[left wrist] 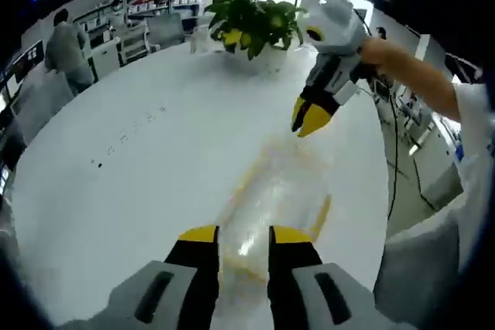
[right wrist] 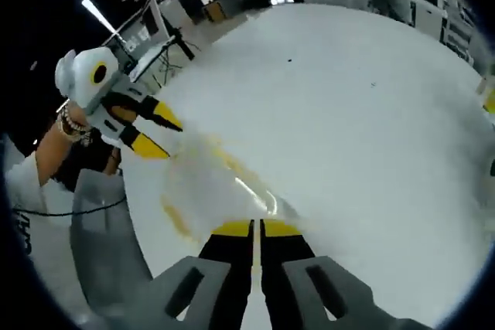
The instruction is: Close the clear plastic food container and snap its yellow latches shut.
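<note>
1. The container (left wrist: 274, 195) lies on the white counter (left wrist: 139, 160), just ahead of the left gripper (left wrist: 244, 234) in the left gripper view. It reads as a clear, blurred shape with yellow edging at about 10 and 3 o'clock of its outline.
2. The left gripper's jaws are spread, with the near end of the container between the tips; whether they touch it cannot be told.
3. In the right gripper view the right gripper (right wrist: 256, 228) has its jaws pressed together, tips at the container's (right wrist: 213, 187) near edge. Contact is unclear through the blur.
4. The left gripper view also shows the right gripper (left wrist: 312, 117) at 1 o'clock of the container, yellow tips close over its far end.
5. The right gripper view shows the left gripper (right wrist: 158, 135) at 10 o'clock, jaws apart, beside the container.
6. Judgement: the lid seems to sit on the box, but the blur hides whether it is fully seated.
7. The latches (left wrist: 249, 178) are yellow smears; none can be read as snapped. The latching probably remains.
8. A plant (left wrist: 251, 21) stands at the far 12 o'clock of the counter.
</note>
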`<state>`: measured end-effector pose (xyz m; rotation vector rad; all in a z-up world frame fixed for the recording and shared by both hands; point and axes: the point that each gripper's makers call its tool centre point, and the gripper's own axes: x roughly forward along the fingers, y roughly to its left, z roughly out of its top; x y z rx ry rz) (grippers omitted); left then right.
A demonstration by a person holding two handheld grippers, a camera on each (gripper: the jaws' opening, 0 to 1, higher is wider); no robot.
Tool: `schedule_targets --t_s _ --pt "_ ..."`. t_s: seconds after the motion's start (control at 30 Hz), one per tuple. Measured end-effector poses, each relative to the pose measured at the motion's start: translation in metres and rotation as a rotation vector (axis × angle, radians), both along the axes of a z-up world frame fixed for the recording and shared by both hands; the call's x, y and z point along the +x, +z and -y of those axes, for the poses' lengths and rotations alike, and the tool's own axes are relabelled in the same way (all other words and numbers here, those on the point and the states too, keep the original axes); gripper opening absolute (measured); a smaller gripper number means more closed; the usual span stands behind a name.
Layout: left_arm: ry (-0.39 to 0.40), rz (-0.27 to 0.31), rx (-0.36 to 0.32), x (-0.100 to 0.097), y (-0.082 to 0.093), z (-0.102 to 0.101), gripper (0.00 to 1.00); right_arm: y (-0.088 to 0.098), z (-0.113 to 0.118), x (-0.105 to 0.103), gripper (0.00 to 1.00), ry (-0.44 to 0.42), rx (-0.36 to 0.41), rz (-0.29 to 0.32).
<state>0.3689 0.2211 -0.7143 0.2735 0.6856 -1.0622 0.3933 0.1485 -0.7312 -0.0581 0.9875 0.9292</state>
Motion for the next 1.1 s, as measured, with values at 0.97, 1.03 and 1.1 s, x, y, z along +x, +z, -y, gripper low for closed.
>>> schedule_targets --t_s 0.97,1.03,1.1 --pt "-0.139 -0.075 -0.01 -0.05 -0.051 0.042 0.0 -0.026 -0.069 0.011 0.0 0.174 -0.031 0.044" --pt "-0.14 -0.071 -0.009 -0.05 -0.051 0.042 0.0 -0.028 -0.069 0.01 0.0 0.173 -0.035 0.041" --pt "-0.141 -0.067 -0.007 -0.051 -0.051 0.041 0.0 -0.031 -0.069 0.013 0.0 0.165 -0.045 0.045"
